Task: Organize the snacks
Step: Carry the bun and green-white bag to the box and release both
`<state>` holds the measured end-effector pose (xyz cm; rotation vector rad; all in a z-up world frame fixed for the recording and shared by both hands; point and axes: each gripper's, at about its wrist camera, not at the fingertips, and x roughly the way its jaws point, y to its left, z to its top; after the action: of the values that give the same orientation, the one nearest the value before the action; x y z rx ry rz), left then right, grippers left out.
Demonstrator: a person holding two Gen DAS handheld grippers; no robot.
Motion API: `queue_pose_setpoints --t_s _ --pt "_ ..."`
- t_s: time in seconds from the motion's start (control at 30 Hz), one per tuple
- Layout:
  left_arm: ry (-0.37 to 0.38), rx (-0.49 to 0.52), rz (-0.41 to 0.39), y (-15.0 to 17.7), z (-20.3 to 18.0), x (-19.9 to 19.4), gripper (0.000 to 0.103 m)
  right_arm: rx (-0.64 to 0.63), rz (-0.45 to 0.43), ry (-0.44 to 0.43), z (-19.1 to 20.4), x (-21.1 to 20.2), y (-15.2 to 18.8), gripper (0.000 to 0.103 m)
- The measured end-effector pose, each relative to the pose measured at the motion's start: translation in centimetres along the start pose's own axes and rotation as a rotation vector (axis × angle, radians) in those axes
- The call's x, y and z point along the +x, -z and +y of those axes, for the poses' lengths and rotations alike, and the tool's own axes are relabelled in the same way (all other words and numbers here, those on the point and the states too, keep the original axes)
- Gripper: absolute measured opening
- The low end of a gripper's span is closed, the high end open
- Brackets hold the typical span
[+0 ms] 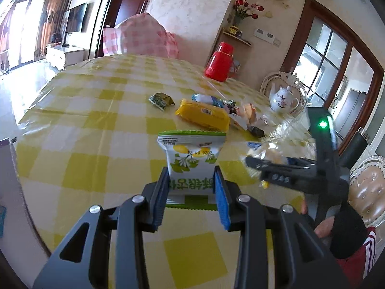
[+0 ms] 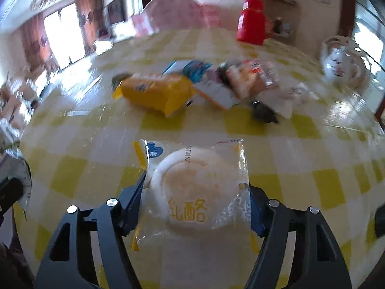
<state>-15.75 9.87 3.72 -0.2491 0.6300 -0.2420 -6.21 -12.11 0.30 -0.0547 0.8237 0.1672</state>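
Note:
My left gripper (image 1: 191, 172) is shut on a white and green snack packet (image 1: 192, 154) with lemons printed on it, held upright just above the yellow checked table (image 1: 84, 125). My right gripper (image 2: 197, 183) straddles a clear packet with a round pale cake (image 2: 195, 183); both pads touch the wrapper's sides. In the left wrist view the right gripper (image 1: 255, 162) is blurred at the right, with a gloved hand (image 1: 341, 231) behind it. A heap of loose snacks lies beyond, led by a yellow packet (image 1: 202, 114) (image 2: 156, 94).
A small green packet (image 1: 160, 100) lies apart, left of the heap. A red thermos (image 1: 220, 62) (image 2: 252, 21) and a white teapot (image 1: 282, 98) (image 2: 336, 60) stand at the table's far right. A padded chair (image 1: 368, 192) sits by the right edge.

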Motion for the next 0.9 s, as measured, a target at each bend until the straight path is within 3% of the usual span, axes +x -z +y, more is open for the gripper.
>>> queue_pose_setpoints --t_s 0.3,0.6,0.77,0.9 --pt "-0.056 -0.018 0.005 0.4 2.3 -2.4 0.036 0.161 -0.091 -0.185 -0.9 -2.7 0.0 0.068" --pt "-0.209 -0.028 0.017 0.4 7.6 -7.0 0.036 -0.03 -0.114 -0.373 9.5 -6.2 1.1 0.068" --pt "-0.327 -0.059 -0.026 -0.9 11.7 -10.4 0.036 -0.168 -0.119 -0.461 16.5 -8.4 2.5 0.068" --pt "-0.454 0.003 -0.011 -1.3 13.8 -12.0 0.037 -0.242 -0.099 -0.534 20.8 -9.0 3.5 0.068"
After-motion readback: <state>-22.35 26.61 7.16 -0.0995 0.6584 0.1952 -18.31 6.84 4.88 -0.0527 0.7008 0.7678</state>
